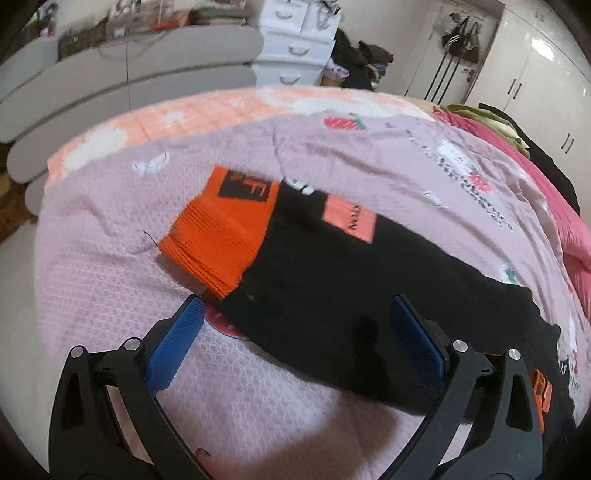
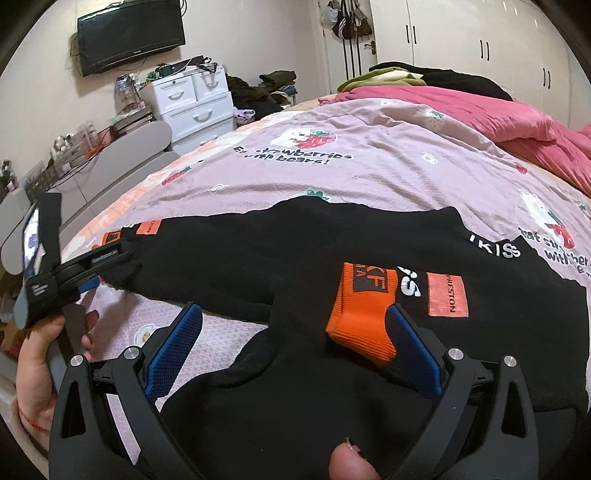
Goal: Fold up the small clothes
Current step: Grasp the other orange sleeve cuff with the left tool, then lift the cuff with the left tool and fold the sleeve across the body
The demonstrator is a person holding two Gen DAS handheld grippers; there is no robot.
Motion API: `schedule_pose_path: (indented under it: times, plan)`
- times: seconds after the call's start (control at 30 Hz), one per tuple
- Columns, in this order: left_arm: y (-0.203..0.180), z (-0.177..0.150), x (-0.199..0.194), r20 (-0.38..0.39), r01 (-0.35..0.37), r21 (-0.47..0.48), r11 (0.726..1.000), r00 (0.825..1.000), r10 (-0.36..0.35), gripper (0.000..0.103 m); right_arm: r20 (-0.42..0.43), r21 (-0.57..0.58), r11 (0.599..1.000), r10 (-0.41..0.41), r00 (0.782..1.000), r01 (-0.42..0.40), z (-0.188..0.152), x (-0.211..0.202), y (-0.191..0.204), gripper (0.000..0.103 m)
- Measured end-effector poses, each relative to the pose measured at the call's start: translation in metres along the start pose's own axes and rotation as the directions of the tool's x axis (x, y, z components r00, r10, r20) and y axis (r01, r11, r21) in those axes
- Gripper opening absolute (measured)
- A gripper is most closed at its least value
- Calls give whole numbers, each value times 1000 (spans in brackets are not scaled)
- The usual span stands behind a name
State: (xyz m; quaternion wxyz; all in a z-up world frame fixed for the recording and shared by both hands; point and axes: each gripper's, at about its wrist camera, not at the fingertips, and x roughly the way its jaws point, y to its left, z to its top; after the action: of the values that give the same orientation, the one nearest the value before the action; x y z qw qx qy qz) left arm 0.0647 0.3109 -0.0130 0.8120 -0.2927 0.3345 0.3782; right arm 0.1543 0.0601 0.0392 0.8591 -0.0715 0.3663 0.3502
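A small black top with orange ribbed cuffs lies spread on the bed. In the left wrist view one black sleeve runs toward its orange cuff, with a pink patch beside it. My left gripper is open, its blue pads either side of the sleeve, just above it. In the right wrist view the black body fills the middle. My right gripper is open over it, its right pad next to the other orange cuff. The left gripper shows at the far left.
The bed has a lilac strawberry-print cover and a pink duvet with piled clothes at the far side. A white drawer unit, a grey padded bed end, a wall TV and white wardrobes surround it.
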Motion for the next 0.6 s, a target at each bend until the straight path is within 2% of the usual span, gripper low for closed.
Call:
schedule_pose_path:
  times: [0.13, 0.17, 0.2, 0.23, 0.33, 0.37, 0.47, 0.53, 0.6]
  plan:
    - [1, 7, 3, 31, 32, -1, 999, 999, -32, 93, -2, 9, 1000, 2, 1000, -2, -1, -1, -1, 98]
    - [1, 9, 6, 34, 21, -1, 1000, 999, -21, 90, -3, 11, 1000, 1, 1000, -1, -2, -1, -2, 98]
    - [0, 11, 8, 32, 6, 4, 1000, 999, -6, 75, -5, 12, 1000, -2, 1000, 2, -3, -2, -3, 98]
    - [0, 13, 10, 35, -14, 12, 1000, 999, 14, 54, -5, 13, 1000, -3, 1000, 3, -3, -2, -4, 98]
    - [2, 17, 10, 42, -3, 7, 1000, 999, 3, 21, 0, 22, 1000, -5, 1000, 5, -6, -8, -9, 98]
    - [4, 18, 9, 49, 14, 4, 1000, 999, -14, 16, 1, 25, 1000, -7, 1000, 7, -6, -9, -11, 98]
    - [6, 22, -5, 87, 130, 0, 992, 988, -130, 10, 8, 34, 999, -23, 1000, 23, -9, -18, -20, 98]
    - [5, 26, -19, 116, 207, 5, 978, 972, -206, 9, 16, 40, 998, -40, 999, 39, -11, -26, -28, 98]
    - [5, 29, -36, 145, 286, -3, 958, 948, -283, 9, 25, 46, 997, -56, 998, 55, -13, -35, -37, 98]
